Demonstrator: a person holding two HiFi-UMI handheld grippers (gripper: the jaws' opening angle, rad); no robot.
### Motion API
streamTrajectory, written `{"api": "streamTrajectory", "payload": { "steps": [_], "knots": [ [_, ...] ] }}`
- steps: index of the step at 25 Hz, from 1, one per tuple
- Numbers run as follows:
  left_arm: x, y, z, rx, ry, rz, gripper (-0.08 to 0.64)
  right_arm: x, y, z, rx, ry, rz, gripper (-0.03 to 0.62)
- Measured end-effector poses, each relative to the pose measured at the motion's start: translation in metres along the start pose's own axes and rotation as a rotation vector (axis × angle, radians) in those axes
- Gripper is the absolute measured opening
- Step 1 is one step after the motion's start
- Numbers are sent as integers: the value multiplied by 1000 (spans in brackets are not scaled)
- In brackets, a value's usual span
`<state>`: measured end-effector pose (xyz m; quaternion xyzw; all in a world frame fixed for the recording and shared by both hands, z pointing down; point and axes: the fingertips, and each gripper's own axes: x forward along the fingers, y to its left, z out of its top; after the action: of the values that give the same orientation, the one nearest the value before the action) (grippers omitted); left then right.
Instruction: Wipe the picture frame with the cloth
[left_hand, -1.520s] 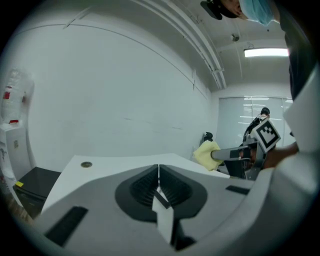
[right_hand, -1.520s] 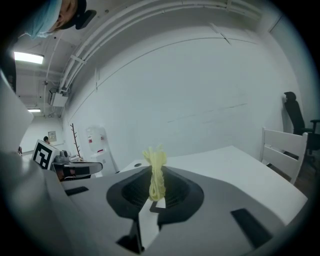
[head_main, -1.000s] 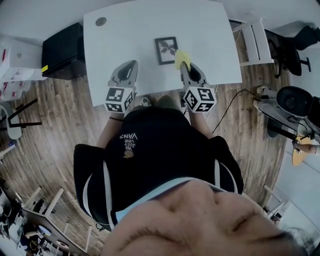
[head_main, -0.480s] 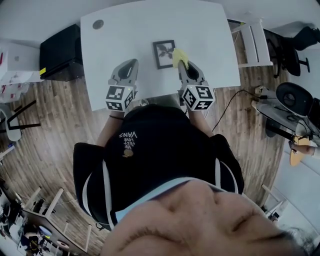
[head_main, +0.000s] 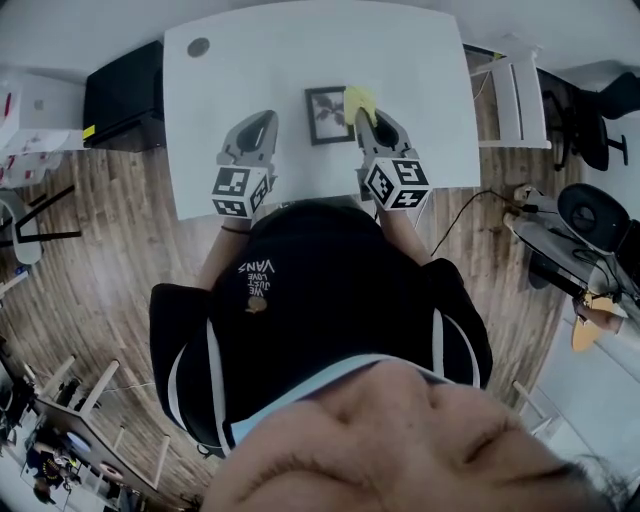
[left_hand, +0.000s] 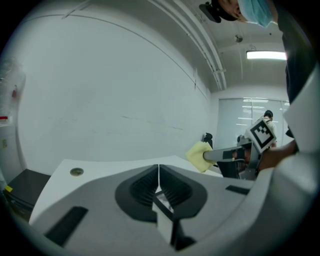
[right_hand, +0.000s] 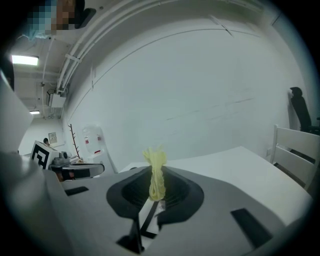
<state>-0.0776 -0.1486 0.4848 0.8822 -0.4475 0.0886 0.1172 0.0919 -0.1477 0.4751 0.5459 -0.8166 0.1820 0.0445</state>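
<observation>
Clamping a bunched yellow cloth (head_main: 358, 98) between its jaws, the right gripper (head_main: 364, 114) reaches over the white surface (head_main: 420, 60), and the cloth sticks out past the jaw tips as a narrow wad that stands upright in the right gripper view. From the head view the cloth sits at the far right corner of the picture frame (head_main: 327, 115), seeming to overlap its right edge; whether it presses on the frame cannot be told. The frame lies flat near the middle of the surface, just left of the right gripper's tips, its dark border around a plant picture. Its long axis runs away from the person, leaning slightly. The left gripper (left_hand: 158, 172) is over the near part of the surface, left of the frame and apart from it, jaws pressed together with nothing between them.
</observation>
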Motion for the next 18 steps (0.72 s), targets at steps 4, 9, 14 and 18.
{"api": "streamTrajectory", "payload": {
  "steps": [4, 9, 14, 18],
  "knots": [
    [6, 0, 4, -8, -8, 23, 18, 13, -4, 8, -10, 2, 36, 46],
    [6, 0, 4, -18, -14, 56, 18, 25, -3, 12, -23, 9, 79, 46],
    [6, -3, 3, -25, -16, 85, 18, 35, -3, 13, -34, 18, 119, 46],
    [4, -3, 3, -32, -14, 108, 18, 48, -2, 10, -34, 39, 146, 46]
  ]
}}
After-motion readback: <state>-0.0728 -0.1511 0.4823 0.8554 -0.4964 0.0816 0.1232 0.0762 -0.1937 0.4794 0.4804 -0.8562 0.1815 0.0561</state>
